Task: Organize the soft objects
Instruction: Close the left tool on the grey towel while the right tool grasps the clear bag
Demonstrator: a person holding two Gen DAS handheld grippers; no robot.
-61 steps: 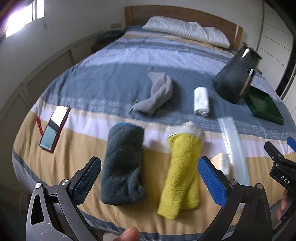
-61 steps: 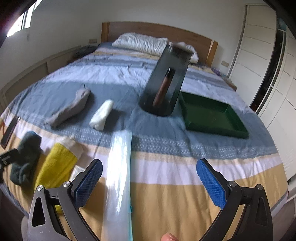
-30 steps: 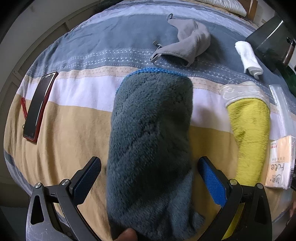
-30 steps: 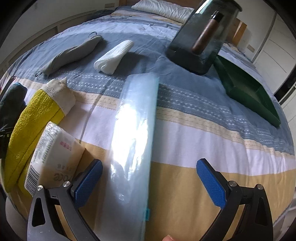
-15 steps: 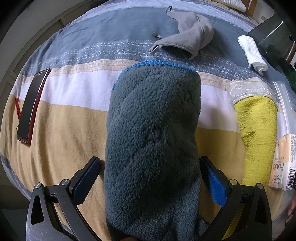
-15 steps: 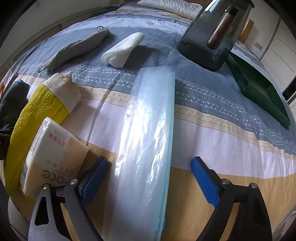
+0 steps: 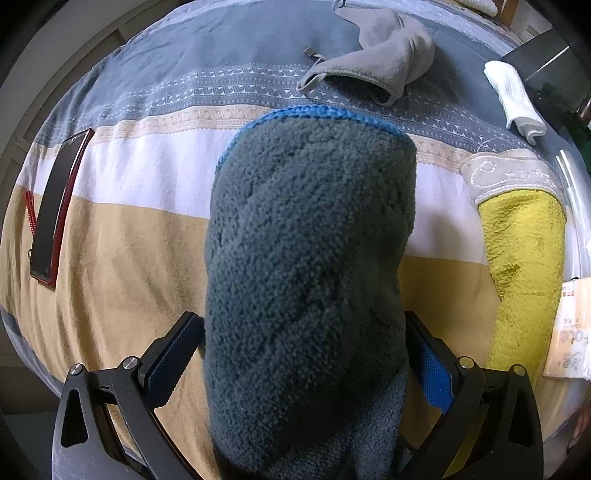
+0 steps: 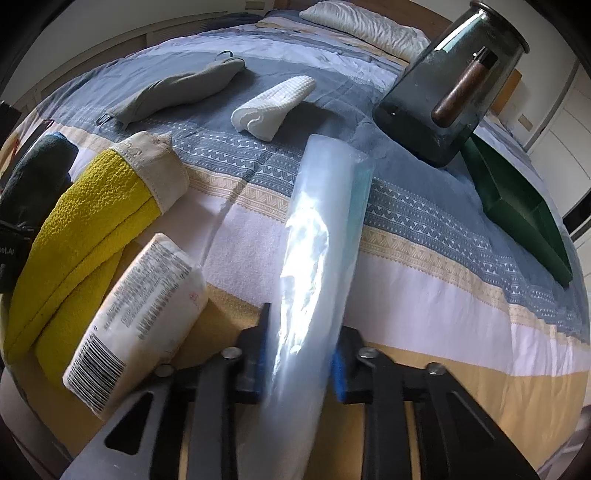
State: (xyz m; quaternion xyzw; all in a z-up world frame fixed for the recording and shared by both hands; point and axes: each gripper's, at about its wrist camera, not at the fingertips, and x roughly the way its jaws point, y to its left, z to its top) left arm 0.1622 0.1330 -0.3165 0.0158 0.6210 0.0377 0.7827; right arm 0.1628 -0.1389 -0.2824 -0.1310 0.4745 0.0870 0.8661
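A: Item one, task goods?
B: Dark teal fleece towel (image 7: 306, 266), rolled, blue-stitched edge at the far end, lying on the tan and white bands of the striped bedspread (image 7: 122, 258). It sits between the fingers of the left gripper (image 7: 304, 354), blue pads at either flank of the roll. Whether the pads press or only stand beside the pile I cannot tell.

A: Item two?
B: Clear plastic bag (image 8: 314, 258), long and glossy, a teal strip along its upper right edge. The right gripper (image 8: 301, 354) has its fingers closing on the near end, both blue pads against the film, pinching it. The bag's far end points towards the jar.

A: Neighbouring soft goods?
B: Yellow towel (image 8: 81, 236) with cream embroidered border, folded, just right of the teal roll. Tissue pack (image 8: 136, 317), white, barcode at the near end, touching the yellow towel and just left of the bag. White waffle cloth (image 8: 273, 107), rolled, on the grey-blue band. Grey fabric pouch (image 7: 376, 70), crumpled, with small clips, beyond the teal roll.

A: Hard goods?
B: Smoked glass jar (image 8: 447, 88), tilted, a brown cylinder inside. Green tray (image 8: 517, 206), just beside the jar. Phone in red case (image 7: 55, 206), near the bed's left edge. Pillow (image 8: 365, 22) at the head.
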